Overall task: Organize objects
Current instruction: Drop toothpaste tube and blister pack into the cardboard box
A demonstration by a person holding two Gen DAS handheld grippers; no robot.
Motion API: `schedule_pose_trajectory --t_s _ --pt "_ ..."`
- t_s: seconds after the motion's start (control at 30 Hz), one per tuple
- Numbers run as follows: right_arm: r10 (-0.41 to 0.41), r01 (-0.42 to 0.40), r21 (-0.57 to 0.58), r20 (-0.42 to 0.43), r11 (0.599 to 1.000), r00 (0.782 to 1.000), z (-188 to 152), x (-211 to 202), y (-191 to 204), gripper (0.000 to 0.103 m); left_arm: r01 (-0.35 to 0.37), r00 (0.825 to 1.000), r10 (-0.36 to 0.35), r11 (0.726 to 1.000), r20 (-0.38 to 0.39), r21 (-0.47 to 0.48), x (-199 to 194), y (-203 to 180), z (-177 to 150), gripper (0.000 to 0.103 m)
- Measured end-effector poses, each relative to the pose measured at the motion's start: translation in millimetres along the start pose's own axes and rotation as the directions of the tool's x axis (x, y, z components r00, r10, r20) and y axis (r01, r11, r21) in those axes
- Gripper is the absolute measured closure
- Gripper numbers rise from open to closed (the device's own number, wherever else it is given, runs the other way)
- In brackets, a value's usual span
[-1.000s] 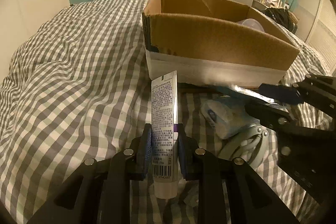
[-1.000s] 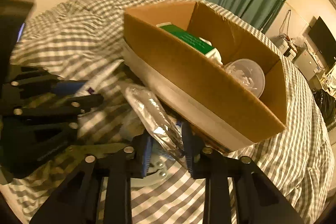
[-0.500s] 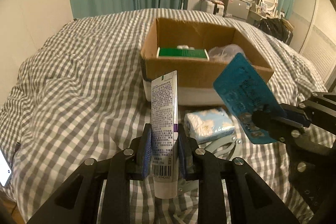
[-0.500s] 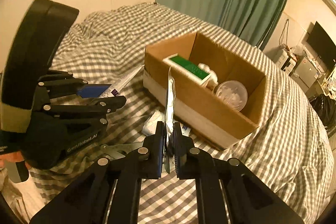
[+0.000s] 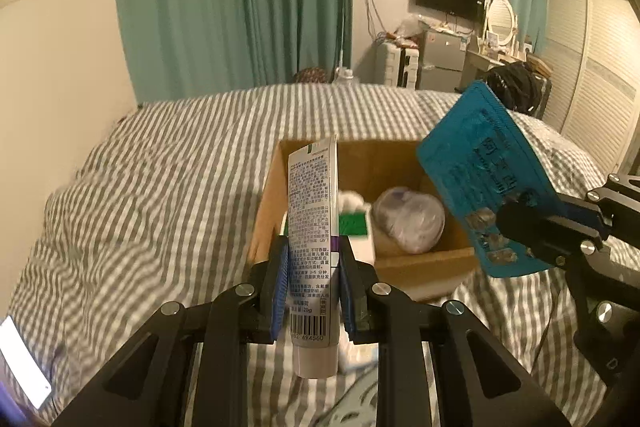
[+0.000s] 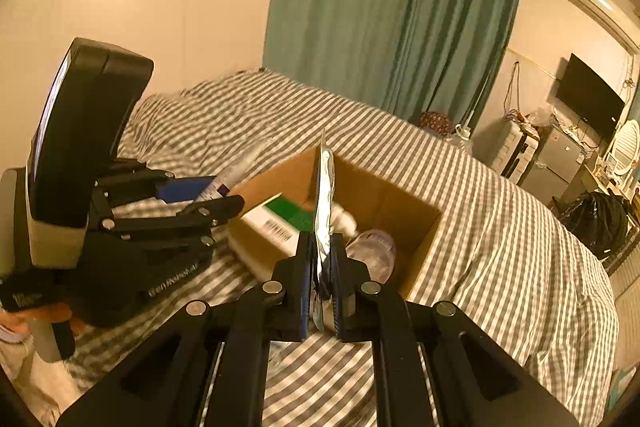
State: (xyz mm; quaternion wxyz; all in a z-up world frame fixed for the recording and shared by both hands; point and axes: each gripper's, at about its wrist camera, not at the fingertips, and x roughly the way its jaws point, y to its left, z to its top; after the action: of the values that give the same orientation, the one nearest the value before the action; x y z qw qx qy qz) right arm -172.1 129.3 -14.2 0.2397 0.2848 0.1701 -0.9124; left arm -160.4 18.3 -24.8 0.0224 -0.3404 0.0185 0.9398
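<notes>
Left gripper [image 5: 312, 281] pinches toothpaste tube [image 5: 313, 227] mid-body; right gripper [image 6: 321, 277] clamps blue sachet [image 5: 486, 183] (we judge both light, pliable, slippery) near cardboard box [image 5: 424, 259].

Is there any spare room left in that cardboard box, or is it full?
The cardboard box has bare floor along its far wall, behind the clear plastic container. The near side is crowded: a green-topped carton and the container lie there. The checked bedspread left of the box is free.
</notes>
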Motion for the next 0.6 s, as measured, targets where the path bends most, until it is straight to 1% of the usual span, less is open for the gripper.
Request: schedule_pose_trajectory --t_s 0.17,0.3,0.37,0.47,0.6 --pt "0.013 -0.014 0.034 0.024 0.999 1.0 19.0 11.7 -22.6 0.095 0.031 0.999 -0.031 1.0 0.022 0.005 16.9 -7.9 32.1 0.08" --pt "0.021 -0.022 0.055 0.027 0.998 0.999 27.4 26.7 -35.7 0.095 0.029 0.999 -0.03 0.999 0.034 0.028 35.4 -15.1 53.2 0.08" --pt "0.026 -0.028 0.085 0.025 0.996 0.999 29.8 39.2 -47.0 0.095 0.029 0.999 -0.03 0.999 0.029 0.033 48.0 -17.3 61.9 0.08" --pt "0.047 -0.049 0.115 0.026 0.992 0.999 29.0 53.3 -56.2 0.095 0.029 0.999 -0.029 0.999 0.013 0.037 66.2 -20.0 68.9 0.08" --pt "0.055 -0.055 0.126 0.0 0.991 0.998 28.8 79.5 -67.4 0.095 0.009 1.0 -0.008 0.999 -0.02 0.049 93.8 -19.7 70.2 0.08"
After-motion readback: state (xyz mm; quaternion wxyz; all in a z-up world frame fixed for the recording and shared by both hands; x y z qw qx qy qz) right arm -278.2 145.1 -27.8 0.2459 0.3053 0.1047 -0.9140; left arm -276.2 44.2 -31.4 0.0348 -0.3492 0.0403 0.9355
